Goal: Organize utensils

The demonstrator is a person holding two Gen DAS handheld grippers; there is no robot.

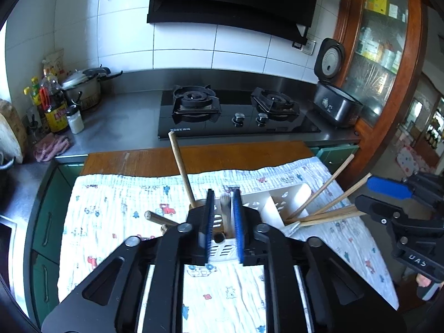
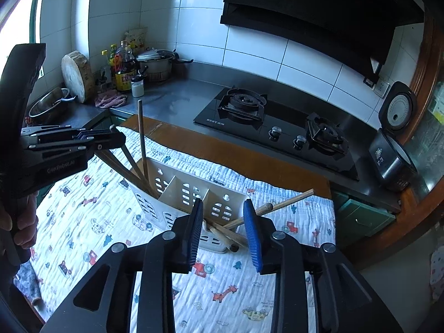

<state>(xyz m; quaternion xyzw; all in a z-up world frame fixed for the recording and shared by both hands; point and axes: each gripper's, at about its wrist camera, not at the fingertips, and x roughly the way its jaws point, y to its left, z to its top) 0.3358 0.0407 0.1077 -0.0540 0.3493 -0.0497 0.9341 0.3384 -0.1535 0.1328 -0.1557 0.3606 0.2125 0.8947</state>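
My left hand-held gripper (image 1: 223,226) hangs over the near end of the white utensil caddy (image 1: 280,202). Its blue pads (image 1: 237,222) stand a narrow gap apart, with a pale utensil handle (image 1: 225,216) upright between them. The handle is blurred, and I cannot tell whether the pads press on it or only flank it.

Beside that handle, in the same end of the caddy, one wooden stick (image 1: 181,166) leans away toward the stove, and two stubby wooden ends (image 1: 155,217) poke out to the left.

My right hand-held gripper (image 2: 223,233) is spread wide and holds nothing. It hovers above the other end compartment of the caddy (image 2: 191,191), where several wooden-handled utensils (image 2: 236,236) lie crossed. One long wooden handle (image 2: 285,201) sticks out over the rim to the right.

From the left wrist view the same bundle (image 1: 327,199) fans out to the right of the caddy, and the right hand-held gripper (image 1: 385,194) sits just beyond the handle tips.

The middle compartment looks bare from the right wrist view.

The caddy stands on a white printed cloth (image 2: 91,216) laid over a wooden worktop (image 2: 241,152). Behind it runs a steel counter with a two-burner gas hob (image 2: 277,130). A rice cooker (image 2: 391,155) with its lid up sits at the right end, and bottles (image 2: 123,66) and a lidded pot (image 2: 154,63) crowd the left corner.
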